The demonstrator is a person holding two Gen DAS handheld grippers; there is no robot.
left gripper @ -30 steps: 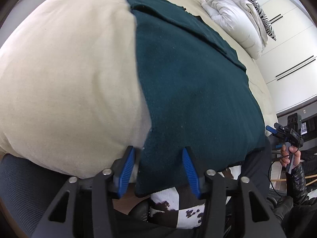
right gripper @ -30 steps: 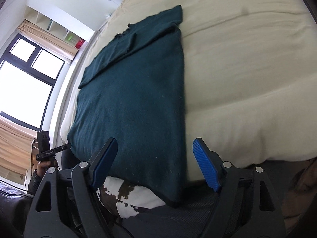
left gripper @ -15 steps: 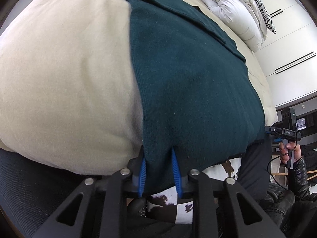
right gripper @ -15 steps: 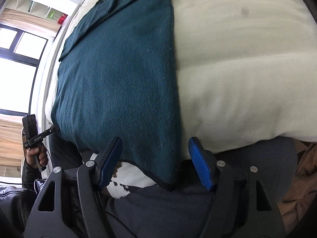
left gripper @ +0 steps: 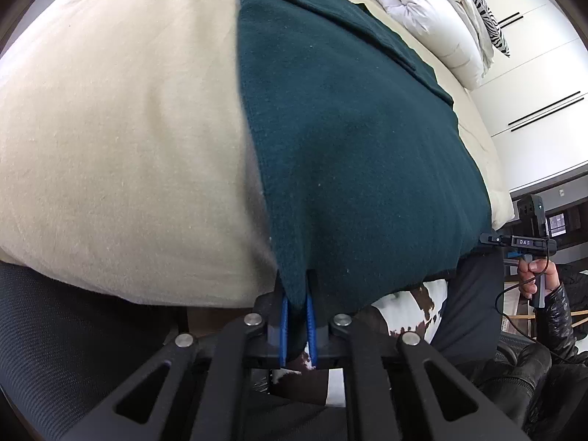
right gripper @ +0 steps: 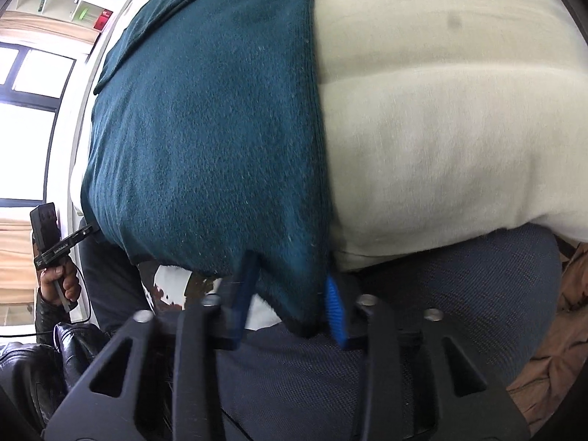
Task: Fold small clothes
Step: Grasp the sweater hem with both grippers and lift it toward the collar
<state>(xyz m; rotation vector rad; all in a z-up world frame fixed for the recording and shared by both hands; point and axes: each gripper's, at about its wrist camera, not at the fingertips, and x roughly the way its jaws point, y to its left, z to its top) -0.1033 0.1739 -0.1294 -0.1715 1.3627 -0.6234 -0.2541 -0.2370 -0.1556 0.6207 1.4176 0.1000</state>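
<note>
A dark teal knitted garment [left gripper: 349,147] lies flat on the cream bed [left gripper: 110,128], its near hem hanging over the bed's edge. My left gripper [left gripper: 296,294] is shut on the hem's left corner, cloth pinched between the blue pads. In the right wrist view the same garment [right gripper: 205,128] shows its right hem corner between the jaws of my right gripper [right gripper: 290,275]. Those jaws are closing around the corner, blurred, with a gap still left. Each view shows the other gripper held in a hand at the far hem corner.
A white duvet [left gripper: 422,11] with a zebra-print pillow lies at the head of the bed. A cow-print cloth [left gripper: 411,305] hangs below the hem. The grey-blue bed side [right gripper: 459,294] drops under the sheet. White wardrobe doors [left gripper: 533,92] stand right, a window [right gripper: 25,92] left.
The left jaws closed onto the hem's left corner. The right gripper dropped to the hem's right corner and its jaws narrowed around it.
</note>
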